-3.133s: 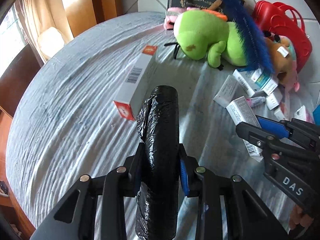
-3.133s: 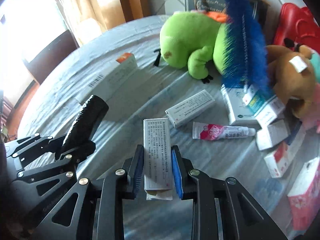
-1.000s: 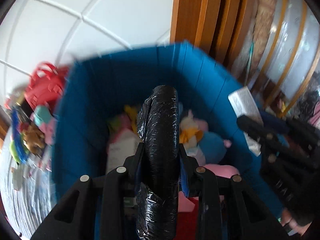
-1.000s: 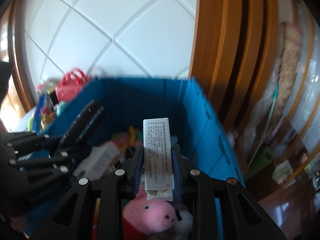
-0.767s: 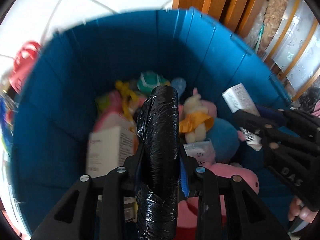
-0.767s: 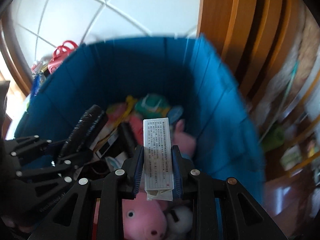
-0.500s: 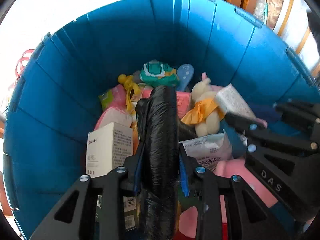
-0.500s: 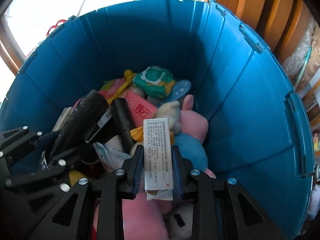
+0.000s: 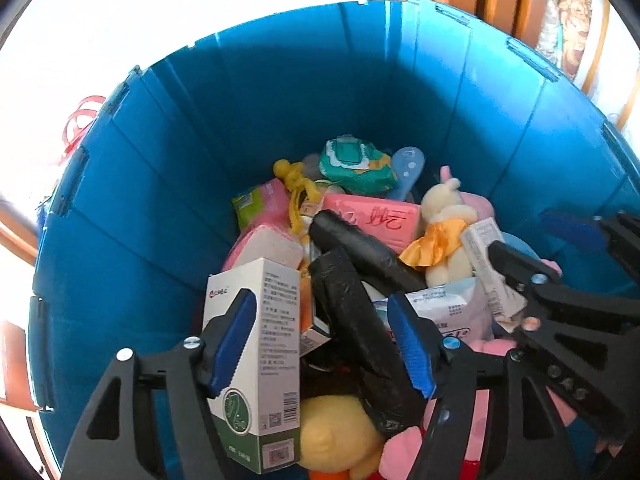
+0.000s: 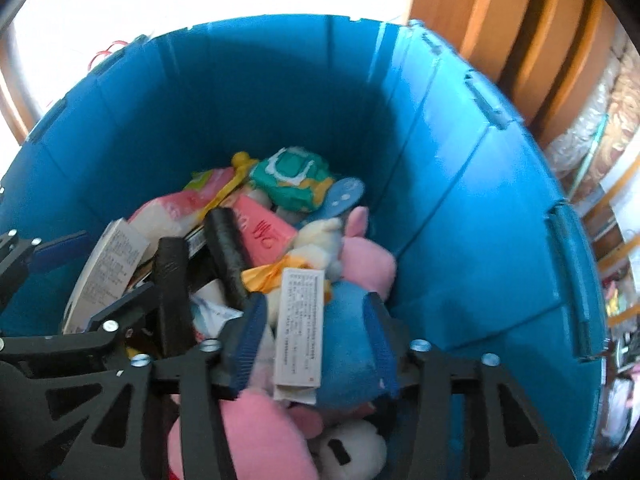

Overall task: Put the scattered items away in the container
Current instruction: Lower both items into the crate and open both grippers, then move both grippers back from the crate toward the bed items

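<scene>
Over the mouth of the blue container [image 9: 168,168], both grippers point steeply down into a heap of things already collected. Left gripper [image 9: 324,344]: jaws opening, pads clear of the black wrapped roll [image 9: 352,320], which lies loose between them, leaning on the pile beside a second black roll [image 9: 360,248] and a white-and-green carton [image 9: 260,352]. Right gripper [image 10: 312,340]: jaws likewise opening; the small white printed box [image 10: 300,328] sits between the pads, touching neither that I can see, resting on a blue plush [image 10: 344,344] and a pink one [image 10: 248,432]. Judged a release step: both items brought low over the heap so they settle rather than tumble. Elsewhere in the pile are a cream plush with an orange bow [image 9: 444,236], a pink packet [image 9: 372,220] and a green wipes pack [image 9: 356,164]. The container's walls are ribbed plastic. Beyond the rim stands wooden panelling [image 10: 500,20]; the light outside is washed out, and something red [image 9: 80,120] shows at the left edge.
</scene>
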`<move>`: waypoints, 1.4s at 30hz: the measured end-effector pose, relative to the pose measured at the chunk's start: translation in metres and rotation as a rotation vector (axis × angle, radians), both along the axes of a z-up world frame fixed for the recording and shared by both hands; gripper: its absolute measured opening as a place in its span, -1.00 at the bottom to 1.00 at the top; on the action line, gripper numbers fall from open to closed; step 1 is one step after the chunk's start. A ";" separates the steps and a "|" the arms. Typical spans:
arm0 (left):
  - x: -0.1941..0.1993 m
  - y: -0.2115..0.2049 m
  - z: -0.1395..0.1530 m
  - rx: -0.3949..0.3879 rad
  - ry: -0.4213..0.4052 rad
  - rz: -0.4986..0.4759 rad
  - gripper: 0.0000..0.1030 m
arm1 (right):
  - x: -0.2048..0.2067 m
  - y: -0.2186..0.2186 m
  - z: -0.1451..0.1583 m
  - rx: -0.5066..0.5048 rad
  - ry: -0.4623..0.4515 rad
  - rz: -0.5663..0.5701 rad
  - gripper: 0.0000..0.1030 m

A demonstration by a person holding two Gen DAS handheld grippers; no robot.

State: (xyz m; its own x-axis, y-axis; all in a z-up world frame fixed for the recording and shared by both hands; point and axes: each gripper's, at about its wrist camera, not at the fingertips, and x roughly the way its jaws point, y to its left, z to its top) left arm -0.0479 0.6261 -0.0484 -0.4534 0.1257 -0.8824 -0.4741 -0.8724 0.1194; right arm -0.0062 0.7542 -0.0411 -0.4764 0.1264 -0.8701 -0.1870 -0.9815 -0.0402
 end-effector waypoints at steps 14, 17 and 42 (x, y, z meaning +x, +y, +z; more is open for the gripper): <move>-0.007 -0.022 0.014 -0.012 0.107 0.107 0.31 | 0.005 0.007 0.015 -0.086 0.096 0.011 0.99; 0.007 -0.033 0.035 -0.027 0.235 0.143 0.31 | 0.009 0.009 0.023 -0.114 0.142 0.012 1.00; 0.146 -0.321 0.169 0.292 0.595 0.223 0.98 | 0.093 -0.208 0.151 -0.308 0.425 0.228 1.00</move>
State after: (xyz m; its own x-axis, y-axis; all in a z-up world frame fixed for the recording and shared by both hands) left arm 0.0983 0.3047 0.1203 -0.8919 0.1680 -0.4199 -0.2072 -0.9771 0.0491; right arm 0.0871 0.5458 0.1096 -0.7778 -0.2499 -0.5767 0.0937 -0.9534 0.2868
